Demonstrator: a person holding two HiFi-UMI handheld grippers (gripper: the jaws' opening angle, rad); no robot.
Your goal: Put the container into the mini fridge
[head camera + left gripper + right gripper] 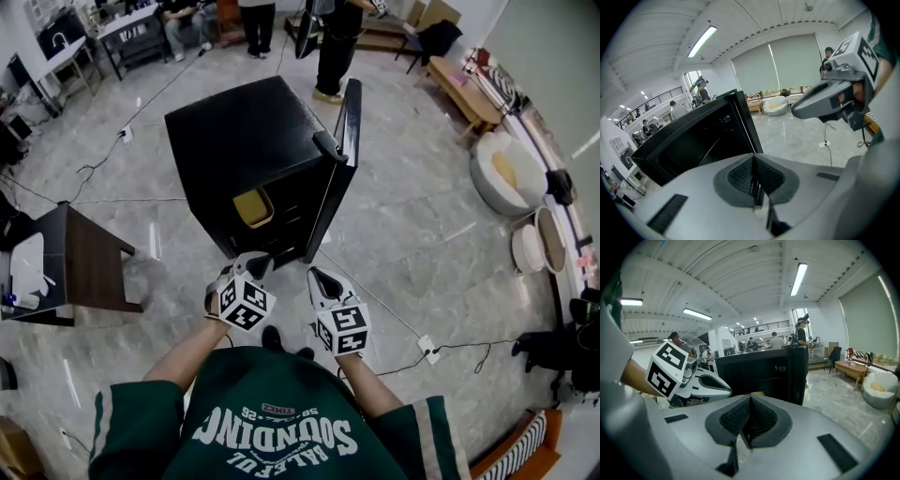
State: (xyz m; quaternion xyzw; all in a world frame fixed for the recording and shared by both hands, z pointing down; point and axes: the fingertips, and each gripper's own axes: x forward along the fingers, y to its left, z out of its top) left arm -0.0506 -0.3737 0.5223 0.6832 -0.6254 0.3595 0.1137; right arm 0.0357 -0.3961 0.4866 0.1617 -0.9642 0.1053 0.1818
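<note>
Head view: container (251, 207) sits in mini fridge (246, 131), directly ahead of left hand-held gripper (253, 267); it and right hand-held gripper (321, 281) are pressed together, empty.

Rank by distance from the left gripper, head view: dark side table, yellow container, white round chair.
1. The yellow container, straight ahead of the left gripper, inside the open mini fridge.
2. The dark side table, off to the left.
3. The white round chair, far right across the floor.
</note>
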